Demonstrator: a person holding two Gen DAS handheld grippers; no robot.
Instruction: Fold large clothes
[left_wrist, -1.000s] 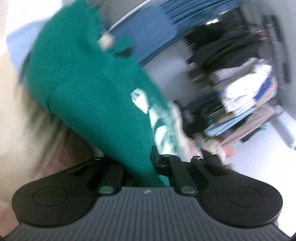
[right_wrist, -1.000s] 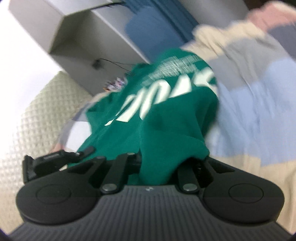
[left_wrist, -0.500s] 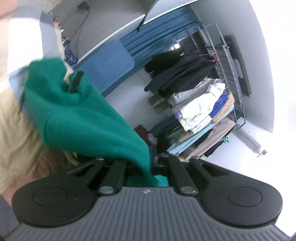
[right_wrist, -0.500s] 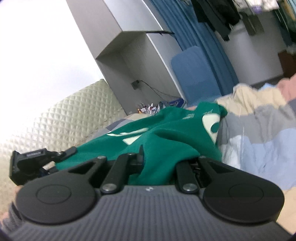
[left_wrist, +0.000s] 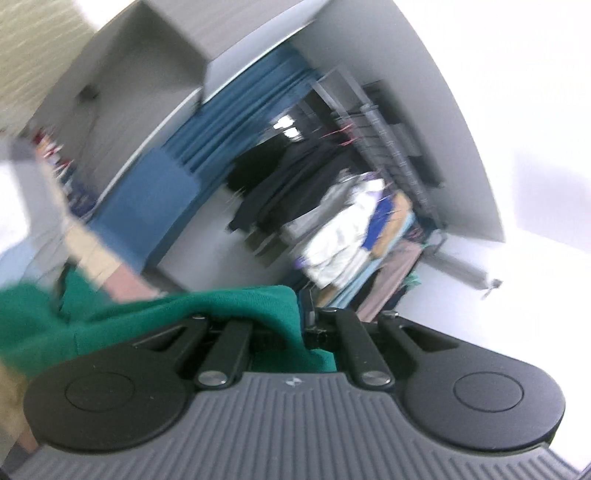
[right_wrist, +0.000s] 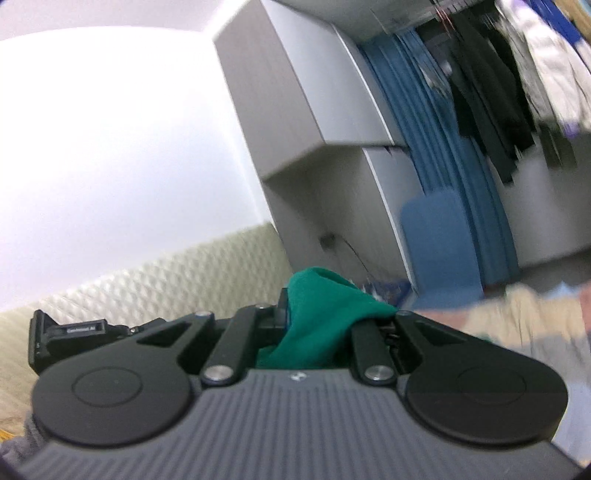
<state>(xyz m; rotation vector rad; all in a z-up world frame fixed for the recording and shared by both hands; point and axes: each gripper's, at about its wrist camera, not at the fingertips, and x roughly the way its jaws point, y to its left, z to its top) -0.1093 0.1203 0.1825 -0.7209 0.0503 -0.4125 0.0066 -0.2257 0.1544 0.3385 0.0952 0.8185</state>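
Green sweater (left_wrist: 122, 317) bunched low in frame, left claw (left_wrist: 295, 325) clamped on it, right claw (right_wrist: 317, 325) pinching another fold (right_wrist: 321, 314).

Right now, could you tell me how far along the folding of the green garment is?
Early stage. Done: both the left gripper and right gripper are shut on the green garment, lifted clear. In hand: it hangs bunched between them above the bedding. Left: no finished fold is visible; laying flat and folding remain.
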